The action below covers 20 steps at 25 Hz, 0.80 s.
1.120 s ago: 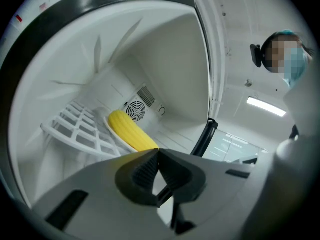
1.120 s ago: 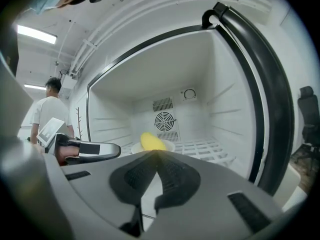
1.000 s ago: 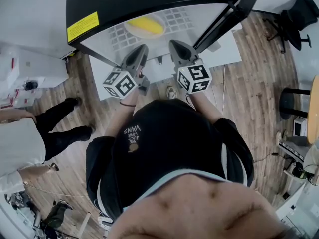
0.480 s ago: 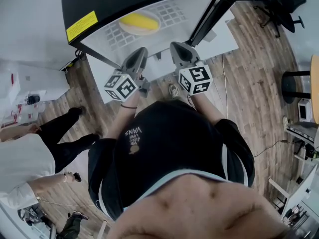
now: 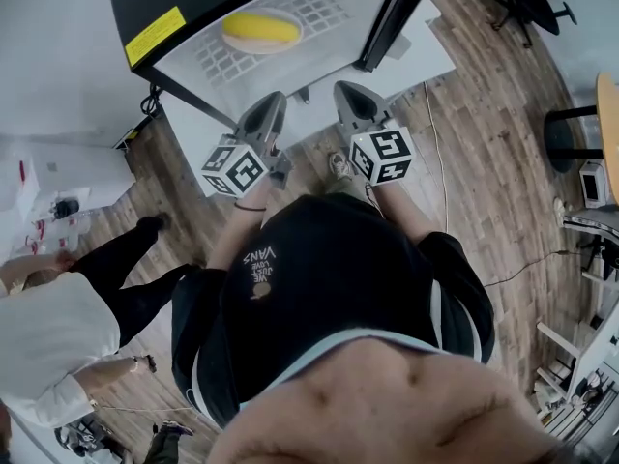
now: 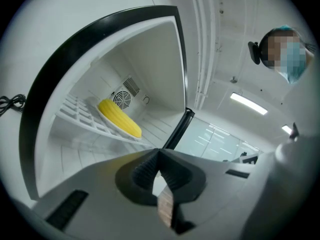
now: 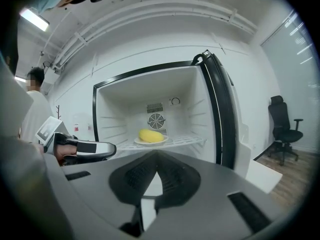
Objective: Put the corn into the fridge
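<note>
Head view, from over the person's shoulders, has both tools held out side by side and pointing roughly level at the open fridge (image 7: 200,104). Nearest, the left gripper (image 5: 274,102) has its jaws together with nothing between them. The right gripper (image 5: 344,93) just beside it is likewise closed and empty. Neither touches anything. Beyond them the door (image 7: 224,119) stands swung wide to the right. Further in, a white wire shelf (image 7: 187,141) crosses the cabinet, and on it sits a small plate (image 7: 150,141) carrying the corn (image 7: 151,135), lying on its side in front of the round rear fan grille. From how it lies, I'd judge the corn is already where the task wants it. It looks light and firm, but its rounded body could roll off the shallow plate. If it needs shifting, a hold across the thick middle seems safest, gentle enough not to crush kernels
</note>
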Available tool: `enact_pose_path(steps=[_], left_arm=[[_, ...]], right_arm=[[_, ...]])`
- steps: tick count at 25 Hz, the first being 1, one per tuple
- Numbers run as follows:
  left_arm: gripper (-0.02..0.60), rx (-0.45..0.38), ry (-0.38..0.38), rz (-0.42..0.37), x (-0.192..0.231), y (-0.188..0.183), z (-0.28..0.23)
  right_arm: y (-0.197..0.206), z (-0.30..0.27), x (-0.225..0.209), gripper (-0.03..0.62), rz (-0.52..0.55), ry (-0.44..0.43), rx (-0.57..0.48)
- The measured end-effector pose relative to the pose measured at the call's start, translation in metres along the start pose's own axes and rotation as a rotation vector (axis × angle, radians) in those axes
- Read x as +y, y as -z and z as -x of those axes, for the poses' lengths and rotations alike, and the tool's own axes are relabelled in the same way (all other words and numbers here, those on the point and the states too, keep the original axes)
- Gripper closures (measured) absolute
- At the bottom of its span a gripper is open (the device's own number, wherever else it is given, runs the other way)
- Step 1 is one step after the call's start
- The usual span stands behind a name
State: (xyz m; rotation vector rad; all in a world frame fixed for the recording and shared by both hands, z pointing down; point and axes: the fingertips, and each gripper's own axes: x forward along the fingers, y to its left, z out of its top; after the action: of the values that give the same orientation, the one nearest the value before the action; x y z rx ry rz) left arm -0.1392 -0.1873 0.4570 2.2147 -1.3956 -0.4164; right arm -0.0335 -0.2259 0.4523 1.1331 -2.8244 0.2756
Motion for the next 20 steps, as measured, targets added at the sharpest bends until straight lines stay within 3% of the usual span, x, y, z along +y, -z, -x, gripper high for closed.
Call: enact_pose_path(steps=[20], left_arm=[[0.563,0.037,0.053,0.008,-0.018,0.023,0.045]], right_arm=[[0.02,0.047,0.031,0.582,0.002,0.069,0.01]])
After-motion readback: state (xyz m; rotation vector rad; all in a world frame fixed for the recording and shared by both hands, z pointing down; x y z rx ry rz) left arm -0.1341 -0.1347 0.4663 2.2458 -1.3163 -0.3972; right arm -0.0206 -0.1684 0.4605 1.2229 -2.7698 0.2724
